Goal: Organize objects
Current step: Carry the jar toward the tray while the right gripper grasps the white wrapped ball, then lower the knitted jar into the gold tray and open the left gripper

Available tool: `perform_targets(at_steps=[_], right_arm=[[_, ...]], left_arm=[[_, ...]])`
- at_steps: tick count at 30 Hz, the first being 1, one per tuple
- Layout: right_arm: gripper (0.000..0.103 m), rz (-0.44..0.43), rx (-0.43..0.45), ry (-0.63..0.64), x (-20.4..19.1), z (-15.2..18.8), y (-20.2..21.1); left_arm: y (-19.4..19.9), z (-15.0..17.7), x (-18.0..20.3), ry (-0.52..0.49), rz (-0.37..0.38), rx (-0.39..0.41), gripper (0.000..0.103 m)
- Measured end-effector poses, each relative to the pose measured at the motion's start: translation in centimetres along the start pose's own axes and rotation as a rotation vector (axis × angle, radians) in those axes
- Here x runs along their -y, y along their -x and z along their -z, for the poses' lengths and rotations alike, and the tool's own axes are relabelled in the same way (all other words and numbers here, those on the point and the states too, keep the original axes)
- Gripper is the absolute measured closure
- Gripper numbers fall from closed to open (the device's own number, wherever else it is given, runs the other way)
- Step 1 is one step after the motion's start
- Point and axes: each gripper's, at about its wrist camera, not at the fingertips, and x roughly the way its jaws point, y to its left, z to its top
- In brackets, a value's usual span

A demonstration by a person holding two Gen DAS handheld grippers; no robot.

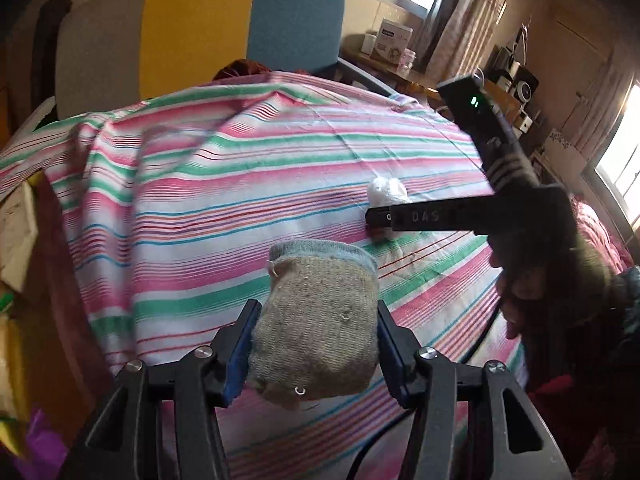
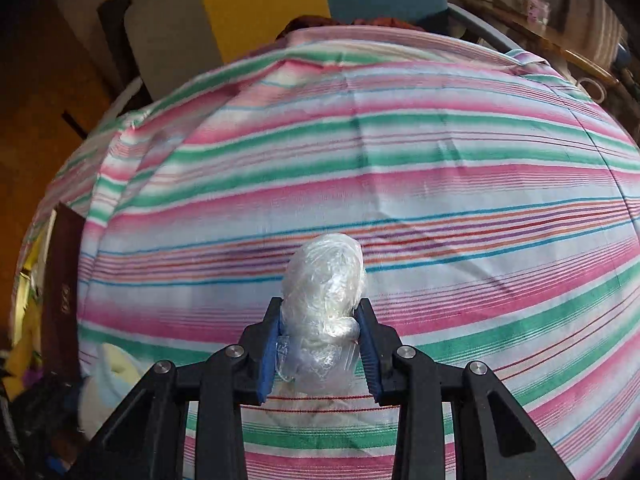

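Note:
My left gripper (image 1: 316, 312) is shut on a rolled grey-brown sock (image 1: 320, 316) with a blue cuff and holds it above the striped bedsheet (image 1: 240, 184). My right gripper (image 2: 320, 316) is shut on a crumpled clear plastic bag (image 2: 324, 292) above the same sheet (image 2: 440, 184). In the left wrist view the right gripper (image 1: 378, 218) shows at the right, with the white plastic bag (image 1: 386, 191) sticking out of its jaws, a little beyond the sock.
A yellow, blue and grey headboard (image 1: 200, 28) stands at the far end of the bed. A wooden side table with a box (image 1: 394, 40) is at the back right. Clutter lies off the bed's left edge (image 2: 60, 280).

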Motion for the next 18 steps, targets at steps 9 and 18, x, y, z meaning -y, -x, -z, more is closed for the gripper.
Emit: perform_targets(at_steps=[9, 18], right_arm=[[0.066, 0.074, 0.035, 0.105, -1.2, 0.3, -0.4], [0.066, 0.089, 0.04, 0.123, -1.4, 0.0, -0.7]], left_arm=[[7.1, 0.7, -4.6, 0.087, -0.065, 0.104, 0.048], [11.3, 2.3, -13.5, 0.287, -0.259, 0.147, 0.048]])
